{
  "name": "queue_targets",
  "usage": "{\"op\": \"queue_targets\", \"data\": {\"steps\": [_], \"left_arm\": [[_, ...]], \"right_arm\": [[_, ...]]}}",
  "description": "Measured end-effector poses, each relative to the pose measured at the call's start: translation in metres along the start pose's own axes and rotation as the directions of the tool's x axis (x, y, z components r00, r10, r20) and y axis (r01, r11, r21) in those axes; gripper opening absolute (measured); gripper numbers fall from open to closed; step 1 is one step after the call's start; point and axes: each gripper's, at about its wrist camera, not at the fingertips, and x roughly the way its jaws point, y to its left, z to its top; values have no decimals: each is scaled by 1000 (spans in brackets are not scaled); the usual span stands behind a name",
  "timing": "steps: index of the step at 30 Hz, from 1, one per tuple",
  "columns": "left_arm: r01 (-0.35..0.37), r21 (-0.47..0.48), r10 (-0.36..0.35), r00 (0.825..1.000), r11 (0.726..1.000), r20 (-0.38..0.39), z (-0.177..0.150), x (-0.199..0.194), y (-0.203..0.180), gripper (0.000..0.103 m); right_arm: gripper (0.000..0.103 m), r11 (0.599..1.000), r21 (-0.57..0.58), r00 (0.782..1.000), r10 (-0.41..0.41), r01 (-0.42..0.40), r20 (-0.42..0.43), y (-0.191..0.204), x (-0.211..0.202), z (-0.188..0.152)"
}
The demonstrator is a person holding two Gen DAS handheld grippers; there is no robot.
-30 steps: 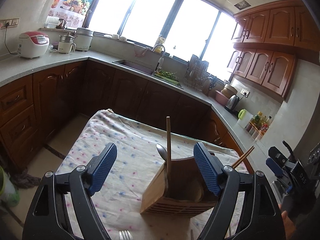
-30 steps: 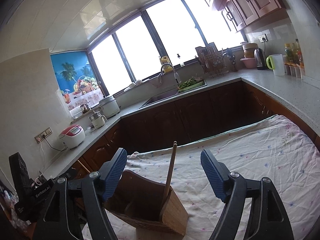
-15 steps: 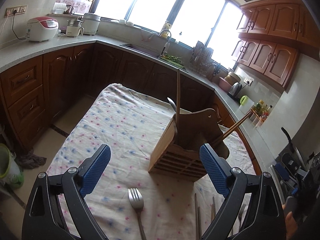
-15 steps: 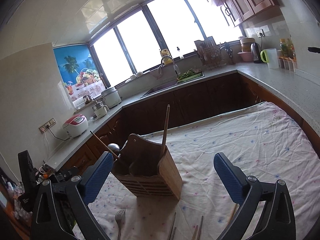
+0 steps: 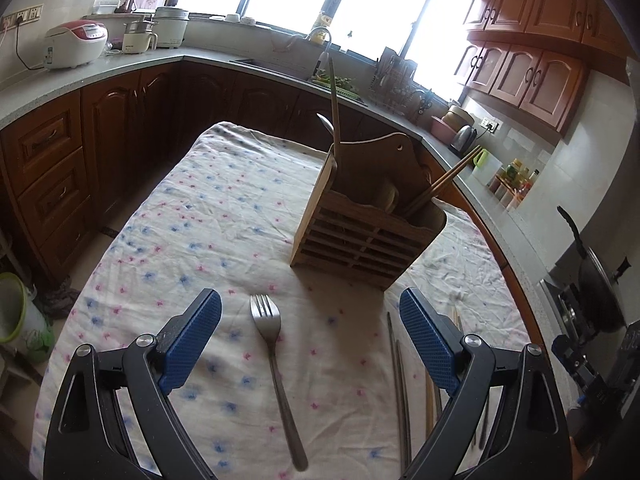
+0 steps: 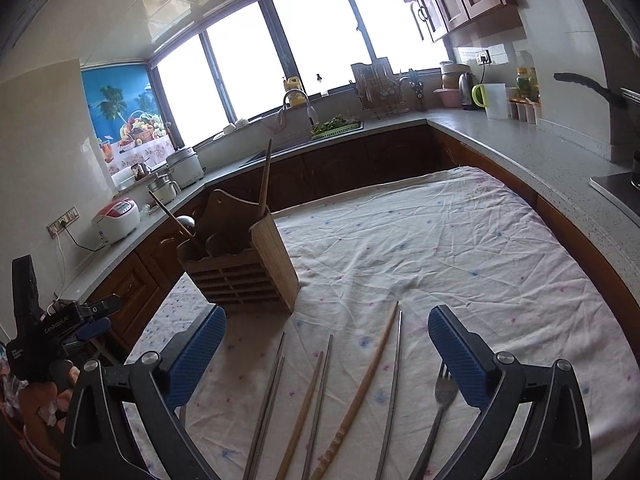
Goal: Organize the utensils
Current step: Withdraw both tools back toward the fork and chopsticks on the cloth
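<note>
A wooden utensil holder [image 5: 360, 224] [image 6: 240, 268] stands on the flowered tablecloth [image 5: 208, 216], holding a tall wooden handle, a metal spoon and a pair of wooden chopsticks [image 5: 444, 180]. A metal fork [image 5: 276, 360] lies between the fingers of my left gripper [image 5: 309, 298], which is open and hovers above it. Under my open right gripper [image 6: 327, 314] lie several loose chopsticks [image 6: 360, 392], some metal and some wooden. A second fork [image 6: 436, 412] rests by its right finger. Neither gripper holds anything.
Brown cabinets and a grey counter [image 6: 520, 148] wrap around the table, with a sink [image 6: 304, 136], a rice cooker [image 5: 74, 44], a kettle and a dish rack. A green bin [image 5: 16, 312] stands on the floor at the left. A pan [image 5: 592, 276] sits at the right.
Both grippers drew back from the holder, sank toward the table and widened their jaws. The holder now stands farther off, and the forks and loose chopsticks have come into view.
</note>
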Motion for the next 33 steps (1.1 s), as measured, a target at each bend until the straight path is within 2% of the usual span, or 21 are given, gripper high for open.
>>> {"op": "queue_targets", "data": {"steps": [5,12,29,33], "left_arm": [[-8,16,10,997,1000,-74,-22,12,-5,93],[-11,58,19,989,998,-150,-37,25,-18,93],[18,122,10,973,992,-232,-39,54,-42,93],[23,128,8,971,991,-240,-35,63,-48,93]], "right_arm": [[102,999,26,999,-26,27,-42,-15,-2,-20],[102,999,31,997,-31,33,-65,-23,-1,-31],[102,999,36,995,-18,22,-94,-28,20,-27],[96,999,38,994,-28,32,-102,-31,27,-24]]}}
